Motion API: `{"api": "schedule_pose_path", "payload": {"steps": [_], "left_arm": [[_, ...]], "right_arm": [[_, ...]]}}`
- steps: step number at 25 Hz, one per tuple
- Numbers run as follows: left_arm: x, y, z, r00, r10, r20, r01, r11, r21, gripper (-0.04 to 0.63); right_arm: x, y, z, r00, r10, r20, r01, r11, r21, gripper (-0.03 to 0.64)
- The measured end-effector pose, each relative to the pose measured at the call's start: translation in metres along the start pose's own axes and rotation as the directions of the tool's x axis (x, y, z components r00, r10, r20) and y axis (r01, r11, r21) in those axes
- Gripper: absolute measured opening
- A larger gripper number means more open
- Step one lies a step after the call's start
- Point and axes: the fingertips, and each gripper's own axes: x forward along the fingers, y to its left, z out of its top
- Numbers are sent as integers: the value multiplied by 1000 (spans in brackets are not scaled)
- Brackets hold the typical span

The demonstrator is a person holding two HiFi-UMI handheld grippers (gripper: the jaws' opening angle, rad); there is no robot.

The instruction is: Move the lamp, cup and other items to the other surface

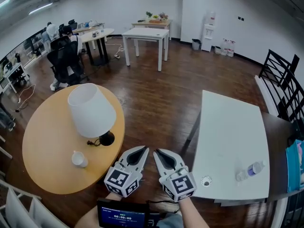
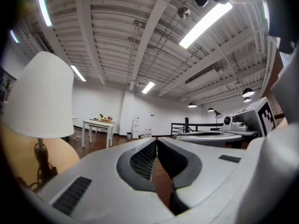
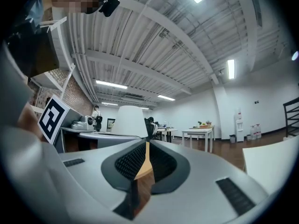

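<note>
Clenched on nothing, left gripper (image 1: 144, 149) and right gripper (image 1: 157, 152) alike, side by side off the round wooden table's (image 1: 45, 148) near edge. Cup (image 1: 79, 159) near left, lamp (image 1: 91, 111) just beyond it. Best to open first, grip the lamp's stem low, then carry it upright and right, to the white table (image 1: 229, 127).

White on the lamp shade (image 1: 91, 109) at nine o'clock, black on its base (image 1: 107, 138), white on the cup (image 1: 79, 159) at seven and the rectangular table (image 1: 230, 127) at four, ochre on the round table (image 1: 47, 146), dark brown on the plank floor (image 1: 156, 99), grey with black-and-white squares on left gripper (image 1: 142, 149) and right gripper (image 1: 157, 152) at six.
</note>
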Motion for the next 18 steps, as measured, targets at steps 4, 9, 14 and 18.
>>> {"api": "schedule_pose_path", "payload": {"steps": [4,9,14,18], "left_arm": [[-53,44,-3,989,143,30,-142,990,-17,32],[-141,99,-15,926,376,22,-375,926,-45,43],[-226,150,-34,810,586,0,-585,809,-58,43],[-274,183,-51,708,706,-32,-706,705,-65,43]], "right_arm": [[30,51,-8,993,118,2,-118,993,24,35],[74,137,-39,940,340,-39,-335,938,89,156],[119,221,-73,865,493,-95,-483,868,115,215],[155,274,-104,823,558,-102,-548,829,109,245]]}}
